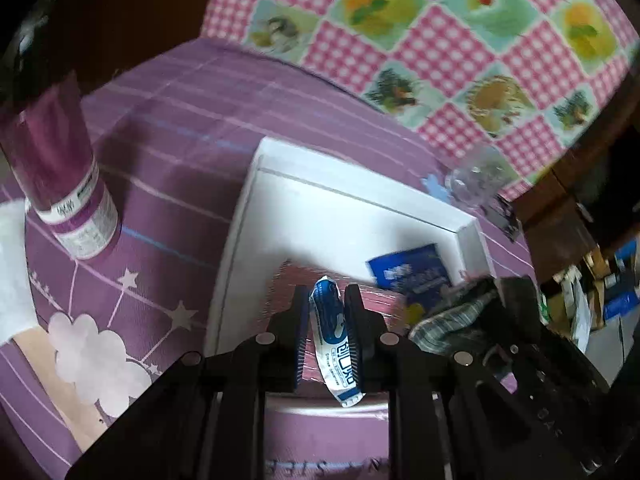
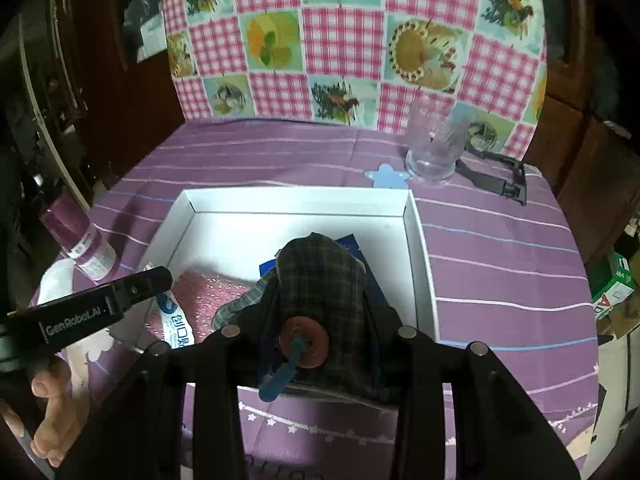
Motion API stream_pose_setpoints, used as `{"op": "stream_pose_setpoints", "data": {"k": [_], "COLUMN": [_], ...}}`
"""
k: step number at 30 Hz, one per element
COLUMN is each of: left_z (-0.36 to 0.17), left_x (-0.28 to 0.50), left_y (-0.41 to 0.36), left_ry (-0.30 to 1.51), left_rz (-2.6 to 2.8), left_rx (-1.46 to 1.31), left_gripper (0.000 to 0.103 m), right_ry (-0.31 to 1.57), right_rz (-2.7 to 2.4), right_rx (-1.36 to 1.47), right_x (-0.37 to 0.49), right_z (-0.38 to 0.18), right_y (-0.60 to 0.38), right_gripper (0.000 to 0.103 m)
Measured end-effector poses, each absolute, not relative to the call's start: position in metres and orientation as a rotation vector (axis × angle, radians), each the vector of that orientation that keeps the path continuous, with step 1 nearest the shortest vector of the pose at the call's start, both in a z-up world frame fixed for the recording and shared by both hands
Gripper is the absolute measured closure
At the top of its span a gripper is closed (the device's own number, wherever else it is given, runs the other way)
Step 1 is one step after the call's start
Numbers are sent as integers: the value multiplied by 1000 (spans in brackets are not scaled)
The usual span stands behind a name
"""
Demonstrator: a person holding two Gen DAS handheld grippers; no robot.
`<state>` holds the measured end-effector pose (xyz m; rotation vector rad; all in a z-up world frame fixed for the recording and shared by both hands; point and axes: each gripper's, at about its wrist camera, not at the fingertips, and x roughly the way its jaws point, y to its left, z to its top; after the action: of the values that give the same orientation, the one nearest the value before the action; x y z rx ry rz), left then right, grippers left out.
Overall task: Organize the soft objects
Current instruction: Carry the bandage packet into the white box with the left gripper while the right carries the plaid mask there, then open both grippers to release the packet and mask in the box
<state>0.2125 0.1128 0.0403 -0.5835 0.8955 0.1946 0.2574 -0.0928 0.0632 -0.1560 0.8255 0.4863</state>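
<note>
A purple cloth with pale stripes and star prints covers the surface point(image 2: 500, 264), backed by an upright board in pink gingham with food pictures point(image 2: 352, 40). At the far left stands a purple can point(image 1: 64, 168) with a white label too blurred to read; beside it lies a white cloth point(image 1: 12, 272). Next comes the open white box point(image 2: 296, 196), holding a pink glittery piece point(image 2: 208, 292) and a blue packet point(image 1: 412, 276).

The left claw point(image 1: 328, 328) is clenched on a blue-and-white sachet point(image 1: 332, 340) over the box's near left corner; its print is not legible. Only the right wrist view shows that tool's side, lettered "GenRoboAI", and the bare hand point(image 2: 52, 412) under it.

The right claw point(image 2: 320, 320) grasps a dark plaid fabric bundle point(image 2: 320, 276) over the box's near edge, with a reddish ring and a blue strip point(image 2: 280, 380) at its front. Farther right, seen clearly only here, stand a clear glass point(image 2: 432, 152) and a black frame-like object point(image 2: 496, 180).
</note>
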Motion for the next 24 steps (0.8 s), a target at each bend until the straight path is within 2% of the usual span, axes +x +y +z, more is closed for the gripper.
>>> {"op": "stream_pose_setpoints", "data": {"k": [3, 7, 9, 10, 11, 13, 14, 16, 24], "left_z": [27, 20, 23, 25, 27, 34, 38, 48, 80], "left_x": [215, 216, 214, 214, 213, 209, 207, 205, 197], "left_y": [116, 115, 117, 118, 119, 117, 115, 108, 77], "left_ry": [898, 901, 896, 897, 893, 861, 843, 824, 755], "left_rz": [212, 253, 247, 230, 217, 201, 198, 196, 185], "left_rx": [-615, -619, -649, -661, -669, -677, -671, -620, -411], "left_gripper": [86, 86, 81, 70, 52, 31, 28, 28, 27], "right_ry": [892, 966, 998, 1003, 996, 962, 934, 884, 785], "right_rz": [483, 492, 508, 513, 519, 515, 514, 524, 507], "right_rx": [-127, 35, 96, 120, 161, 219, 242, 265, 107], "right_x": [267, 279, 282, 281, 281, 278, 276, 269, 232], "right_z": [51, 42, 40, 41, 44, 51, 56, 67, 98], "right_y": [-93, -110, -117, -120, -125, -133, -135, -140, -145], "right_gripper": [63, 57, 53, 52, 51, 46, 44, 38, 37]}}
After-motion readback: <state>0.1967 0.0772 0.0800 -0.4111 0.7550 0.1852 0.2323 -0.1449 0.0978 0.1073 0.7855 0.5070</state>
